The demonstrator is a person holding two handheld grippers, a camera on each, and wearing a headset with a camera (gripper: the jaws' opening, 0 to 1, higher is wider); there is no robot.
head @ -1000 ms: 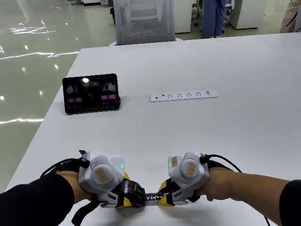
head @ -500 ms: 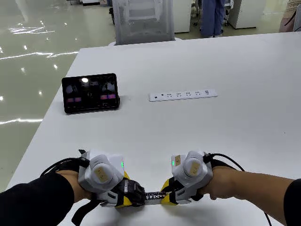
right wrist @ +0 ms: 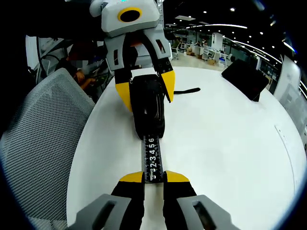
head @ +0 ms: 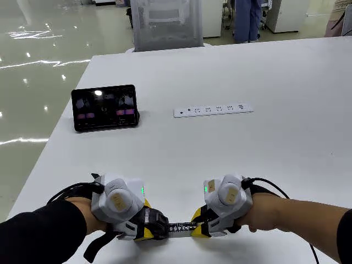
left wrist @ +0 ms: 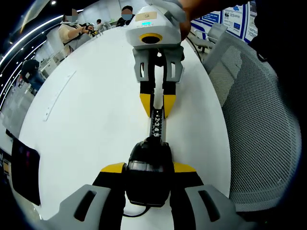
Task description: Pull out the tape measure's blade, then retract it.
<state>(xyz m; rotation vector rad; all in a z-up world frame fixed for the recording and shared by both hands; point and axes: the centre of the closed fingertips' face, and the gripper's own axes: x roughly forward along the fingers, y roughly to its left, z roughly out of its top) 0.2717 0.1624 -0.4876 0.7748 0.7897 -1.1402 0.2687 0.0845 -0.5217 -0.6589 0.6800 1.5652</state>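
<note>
The left gripper (head: 147, 226) is clenched on the black case of the tape measure (head: 157, 224), its yellow-tipped jaws pressing the case from both sides; in the left gripper view the case (left wrist: 148, 173) sits squarely between those jaws, low on the table. The right gripper (head: 197, 228) is closed flat on the free end of the blade (head: 181, 226), and in the right gripper view its two yellow tips meet over the end of the strip with almost no gap between them. A short run of blade is drawn out between the two grippers, lying just above or on the tabletop; I cannot tell which. Its printed numbers read 1 to 6 in the right gripper view (right wrist: 152, 155), from the pinched end to the mouth of the case. The two grippers face each other tip to tip, near one another, the left one on the left and the right one on the right, both at the near edge of the white table (head: 275, 82). A person's dark-sleeved arms reach in from the near side, a hand behind each gripper, and a black cable (head: 268, 188) loops from the right gripper over the wrist. Farther off on the table a dark tablet (head: 104, 108) stands propped at the left with its screen lit, and a white power strip (head: 213, 110) lies flat near the middle, well apart from the grippers. Beyond the far edge stands a grey mesh chair (head: 165, 22) on a glossy floor.
</note>
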